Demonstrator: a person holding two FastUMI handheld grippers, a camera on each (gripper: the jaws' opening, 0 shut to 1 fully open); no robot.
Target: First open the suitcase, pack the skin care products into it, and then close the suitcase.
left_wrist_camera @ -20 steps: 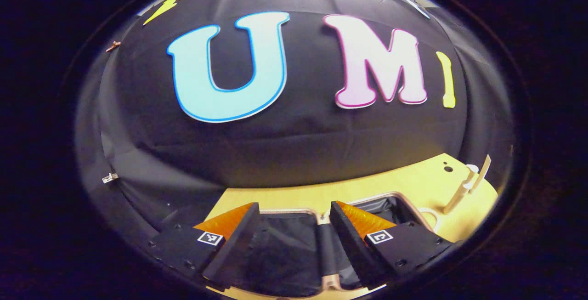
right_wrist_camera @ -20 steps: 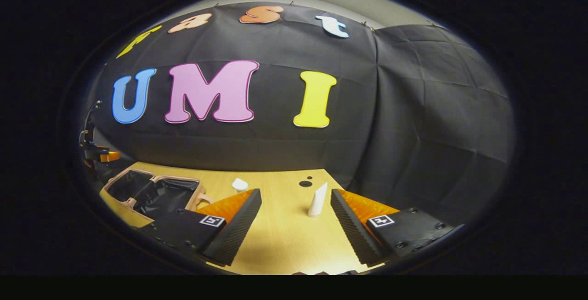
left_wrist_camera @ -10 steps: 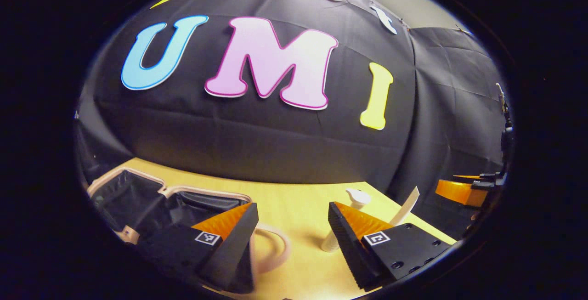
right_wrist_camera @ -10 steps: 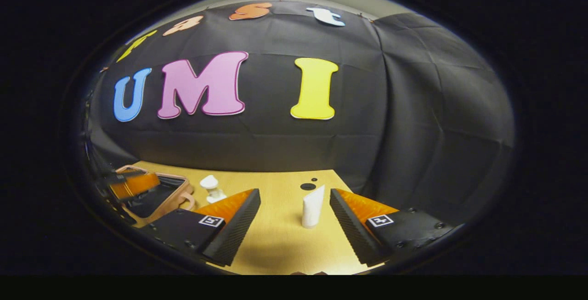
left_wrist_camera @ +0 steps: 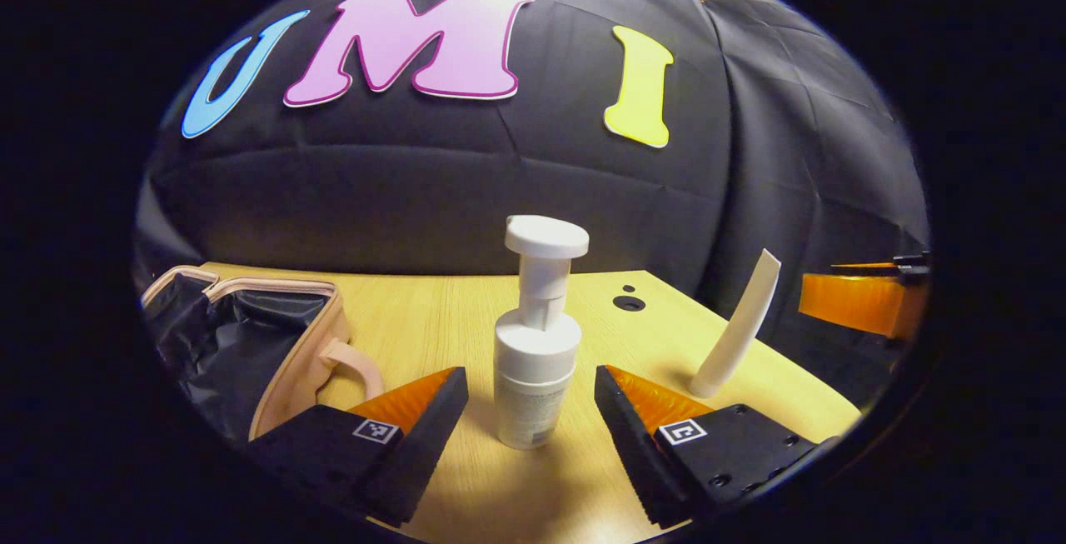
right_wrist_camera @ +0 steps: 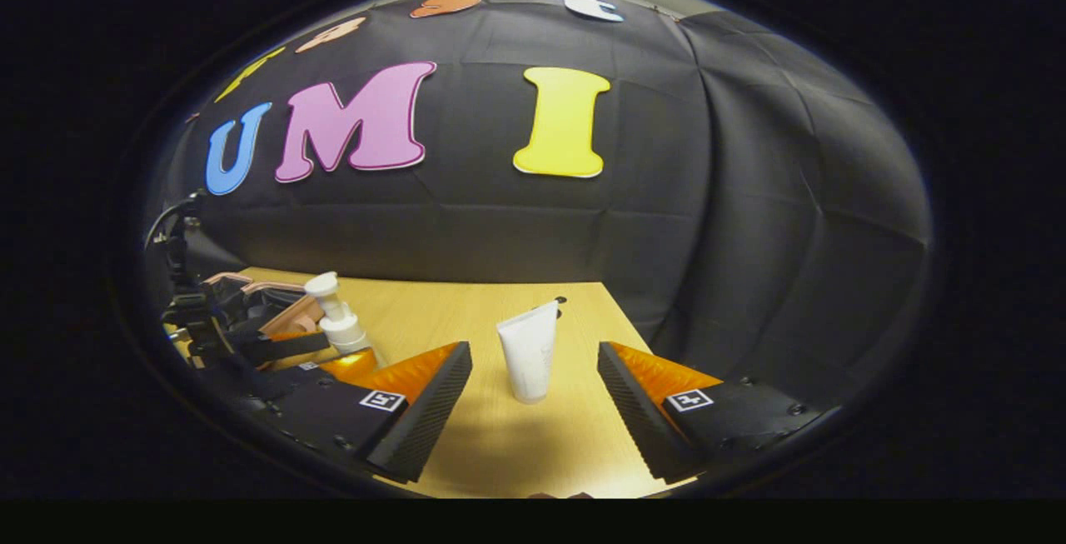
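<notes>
left gripper view has the left claw [left_wrist_camera: 531, 398] spread wide, empty, with the white plastic pump bottle with a flat round pump head [left_wrist_camera: 535, 352] standing upright on the pale wooden table [left_wrist_camera: 433, 323] between the two fingers but touching neither. it looks light and rigid, with a smooth, probably slippery wall; the narrow pump neck is the weak part, so the hold belongs on the wide lower body, squarely across it, since a tall thing like this would tip if nudged on one side. the pink soft-sided suitcase with a dark lining [left_wrist_camera: 250, 344] lies open just to the left, near the bottle.

in the right gripper view the right claw [right_wrist_camera: 535, 398] is likewise wide and empty, lined up on the white squeeze tube standing cap-down [right_wrist_camera: 529, 350], which is near the fingers but apart from them. the tube is likely soft and will dent, so a gentle grip low on its body suits it; how full it is cannot be judged.
</notes>
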